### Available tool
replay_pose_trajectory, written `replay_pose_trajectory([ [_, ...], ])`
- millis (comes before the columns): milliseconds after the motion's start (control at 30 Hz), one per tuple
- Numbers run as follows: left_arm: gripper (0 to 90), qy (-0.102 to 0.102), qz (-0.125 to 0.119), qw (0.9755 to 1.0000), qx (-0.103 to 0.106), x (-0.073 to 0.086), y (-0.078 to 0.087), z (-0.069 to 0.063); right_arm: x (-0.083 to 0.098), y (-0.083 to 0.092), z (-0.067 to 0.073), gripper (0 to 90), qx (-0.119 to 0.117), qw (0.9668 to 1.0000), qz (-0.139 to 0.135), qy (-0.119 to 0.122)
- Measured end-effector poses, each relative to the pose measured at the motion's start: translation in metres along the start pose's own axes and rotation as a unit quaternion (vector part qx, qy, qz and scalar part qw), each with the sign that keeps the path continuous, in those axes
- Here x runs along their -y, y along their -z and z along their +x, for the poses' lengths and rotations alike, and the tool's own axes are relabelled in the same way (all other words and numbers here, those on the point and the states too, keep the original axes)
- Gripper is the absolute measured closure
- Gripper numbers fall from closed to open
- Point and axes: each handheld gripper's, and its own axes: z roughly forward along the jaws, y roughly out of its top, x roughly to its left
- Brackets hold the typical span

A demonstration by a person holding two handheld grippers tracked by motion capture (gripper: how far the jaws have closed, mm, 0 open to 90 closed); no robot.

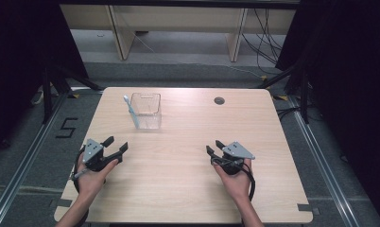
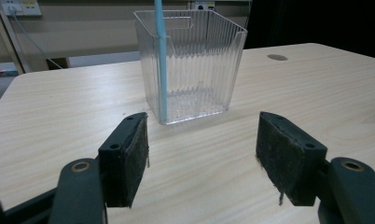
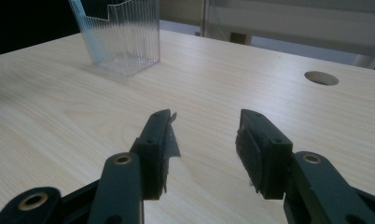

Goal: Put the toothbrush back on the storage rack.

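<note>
Left gripper (image 1: 116, 144) sits low over the table (image 1: 178, 189) with jaws spread wide and nothing between them, aimed straight at the bin (image 2: 195, 65) just ahead, so the blue toothbrush (image 2: 161, 60) leaning upright against the bin's near-left corner is a little left of its centreline, probably lined up for a reach. Right gripper (image 3: 204, 135) is also wide and empty, parked well back with the bin far ahead and off to its left, likely just kept clear. The toothbrush stands steep because the bin wall props it, head up above the rim.
</note>
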Motion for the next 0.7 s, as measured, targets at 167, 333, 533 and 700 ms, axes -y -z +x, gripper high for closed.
replay_pose_trajectory([
  [167,33.2,0.004,-0.003,1.0000,0.000,0.009,0.007,-0.003,0.000,-0.001,0.000,54.8,-0.002,1.0000,0.001,0.003],
  [333,32.8,0.008,-0.004,0.9999,0.004,0.016,0.007,-0.004,0.001,-0.002,0.002,54.5,-0.004,1.0000,0.004,0.002],
  [533,32.0,0.007,-0.004,1.0000,-0.002,0.018,0.009,-0.005,0.002,-0.002,0.002,53.8,-0.006,1.0000,0.003,0.001],
  [700,31.9,0.000,-0.006,1.0000,-0.007,0.019,0.010,-0.006,0.000,-0.003,0.003,53.0,-0.014,0.9998,0.010,-0.010],
])
